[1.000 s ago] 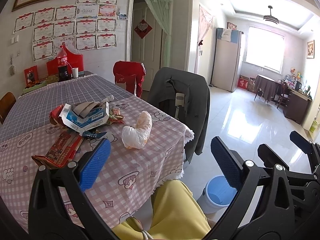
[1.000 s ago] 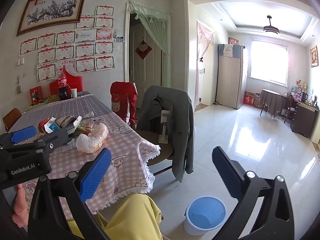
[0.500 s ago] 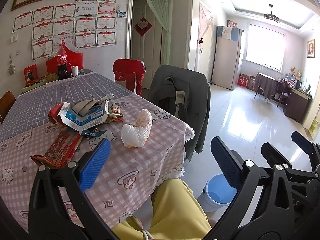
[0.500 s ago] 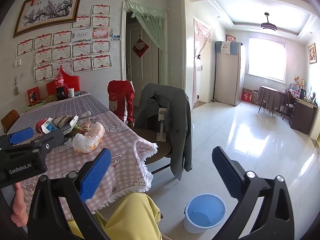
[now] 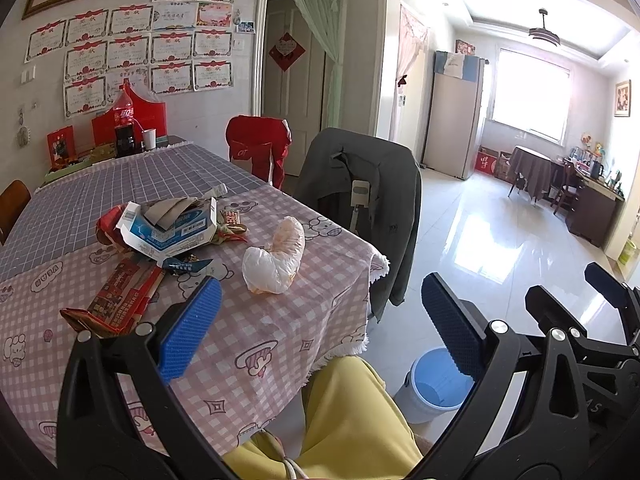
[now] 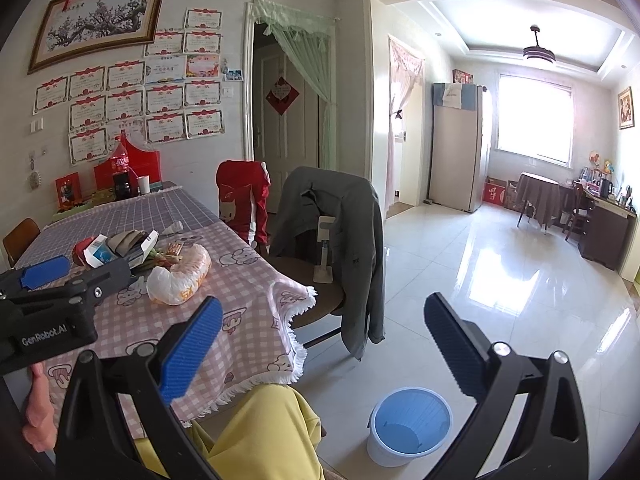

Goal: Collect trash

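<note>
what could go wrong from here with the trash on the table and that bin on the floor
The white plastic bag looks soft and loosely bunched, so a pinch may slip or spill it. The blue bin stands on the floor away from the table edge, so drops may miss. The torn blue box may shed scraps.

This is a lived-in family home, seen from its dining area. A long table (image 5: 280, 332) under checked cloths stands against a wall papered with award certificates (image 6: 128, 100) below a framed painting (image 6: 98, 24). A jacket-draped chair (image 6: 336, 216), a fridge (image 6: 458, 144) and a ceiling light (image 6: 538, 54) fill the bright tiled room beyond.
</note>
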Available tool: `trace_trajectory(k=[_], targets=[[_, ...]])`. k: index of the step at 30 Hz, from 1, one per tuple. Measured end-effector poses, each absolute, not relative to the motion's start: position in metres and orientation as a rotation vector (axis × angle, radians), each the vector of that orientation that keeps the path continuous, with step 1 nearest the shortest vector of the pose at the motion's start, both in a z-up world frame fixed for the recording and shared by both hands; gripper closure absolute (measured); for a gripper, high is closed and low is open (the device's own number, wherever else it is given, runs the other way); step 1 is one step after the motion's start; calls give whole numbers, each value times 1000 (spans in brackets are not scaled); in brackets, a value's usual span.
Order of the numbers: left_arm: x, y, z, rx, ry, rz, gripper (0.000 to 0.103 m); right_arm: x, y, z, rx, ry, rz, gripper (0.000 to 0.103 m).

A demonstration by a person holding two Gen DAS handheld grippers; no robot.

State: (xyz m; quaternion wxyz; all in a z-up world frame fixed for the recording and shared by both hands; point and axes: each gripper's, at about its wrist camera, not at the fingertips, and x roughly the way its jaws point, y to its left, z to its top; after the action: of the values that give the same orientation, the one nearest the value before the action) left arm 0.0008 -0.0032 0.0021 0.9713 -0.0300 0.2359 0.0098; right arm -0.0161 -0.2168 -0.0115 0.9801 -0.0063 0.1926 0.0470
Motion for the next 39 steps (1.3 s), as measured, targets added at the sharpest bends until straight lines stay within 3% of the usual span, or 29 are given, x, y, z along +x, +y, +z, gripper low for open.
trace_trajectory(k=[39], targets=[[8, 36, -14, -115, 553, 119, 5, 8, -182, -16, -22, 448, 160, 4]])
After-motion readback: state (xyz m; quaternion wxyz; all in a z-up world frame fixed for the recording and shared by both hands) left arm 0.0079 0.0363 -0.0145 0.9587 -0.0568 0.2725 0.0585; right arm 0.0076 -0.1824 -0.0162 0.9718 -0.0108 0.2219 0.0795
